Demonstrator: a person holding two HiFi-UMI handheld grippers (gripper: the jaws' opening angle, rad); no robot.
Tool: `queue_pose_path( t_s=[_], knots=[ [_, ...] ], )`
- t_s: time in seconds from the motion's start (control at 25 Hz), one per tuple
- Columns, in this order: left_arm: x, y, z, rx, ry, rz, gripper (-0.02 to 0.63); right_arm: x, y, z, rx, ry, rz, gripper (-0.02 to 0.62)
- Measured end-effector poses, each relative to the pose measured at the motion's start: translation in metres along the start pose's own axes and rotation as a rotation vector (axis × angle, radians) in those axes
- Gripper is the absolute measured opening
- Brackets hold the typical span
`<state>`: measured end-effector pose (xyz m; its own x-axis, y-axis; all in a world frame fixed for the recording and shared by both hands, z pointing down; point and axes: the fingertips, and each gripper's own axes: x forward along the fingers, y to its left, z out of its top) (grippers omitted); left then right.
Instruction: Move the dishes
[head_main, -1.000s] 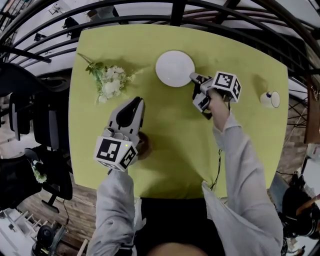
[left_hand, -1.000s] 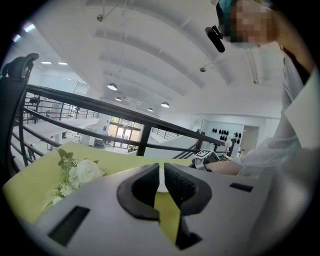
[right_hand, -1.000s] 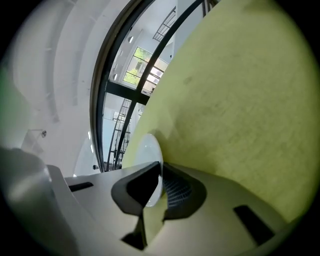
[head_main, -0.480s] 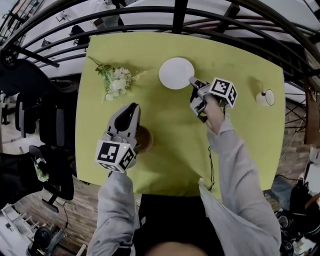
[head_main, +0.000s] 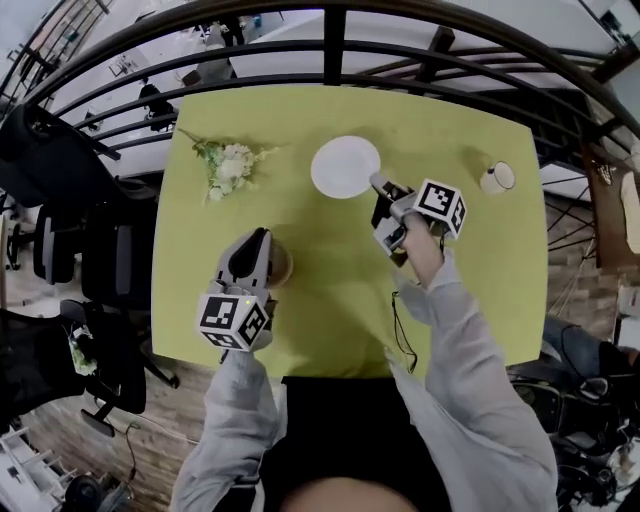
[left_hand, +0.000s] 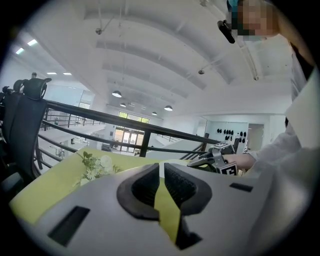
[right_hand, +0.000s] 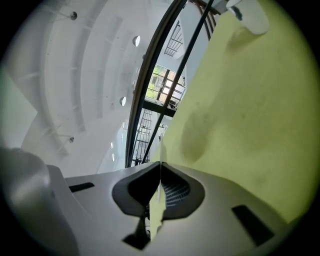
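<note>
Brown dish (head_main: 282, 268), perhaps a bowl, half hidden

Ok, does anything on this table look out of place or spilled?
Only the flowers stand out: they lie loose on the table at its far left, with no vase. The plate, bowl and cup look intact, and nothing is spilled.

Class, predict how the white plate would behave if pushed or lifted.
The white plate looks stiff, round and flat-lying, so it would probably slide rather than tip. Its smooth white surface may slip from a pinch.
</note>
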<state>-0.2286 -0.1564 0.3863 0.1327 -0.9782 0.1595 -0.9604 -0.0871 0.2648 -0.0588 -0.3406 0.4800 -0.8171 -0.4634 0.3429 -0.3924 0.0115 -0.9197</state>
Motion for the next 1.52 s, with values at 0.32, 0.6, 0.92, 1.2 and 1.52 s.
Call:
queue_pose_path(
  t_s=[0.32, 0.6, 0.92, 1.2, 1.52],
  knots=[
    [-0.02, -0.033, -0.021, -0.004, 0.007, -0.053, 0.043, -0.078, 0.009, -0.046, 0.003, -0.046, 0.075, 0.018],
    [-0.04, -0.04, -0.042, -0.046, 0.032, -0.059, 0.043, -0.121, 0.003, -0.084, -0.034, -0.113, 0.114, 0.018],
    [-0.059, -0.04, -0.067, -0.073, 0.064, -0.053, 0.043, -0.136, -0.029, -0.12, 0.024, -0.108, 0.096, 0.018],
    [-0.067, -0.039, -0.085, -0.103, 0.095, -0.046, 0.043, -0.121, -0.071, -0.148, 0.085, -0.049, 0.044, 0.018],
    [-0.073, -0.038, -0.101, -0.127, 0.126, -0.041, 0.043, -0.118, -0.102, -0.163, 0.13, -0.03, -0.032, 0.018]
  ],
)
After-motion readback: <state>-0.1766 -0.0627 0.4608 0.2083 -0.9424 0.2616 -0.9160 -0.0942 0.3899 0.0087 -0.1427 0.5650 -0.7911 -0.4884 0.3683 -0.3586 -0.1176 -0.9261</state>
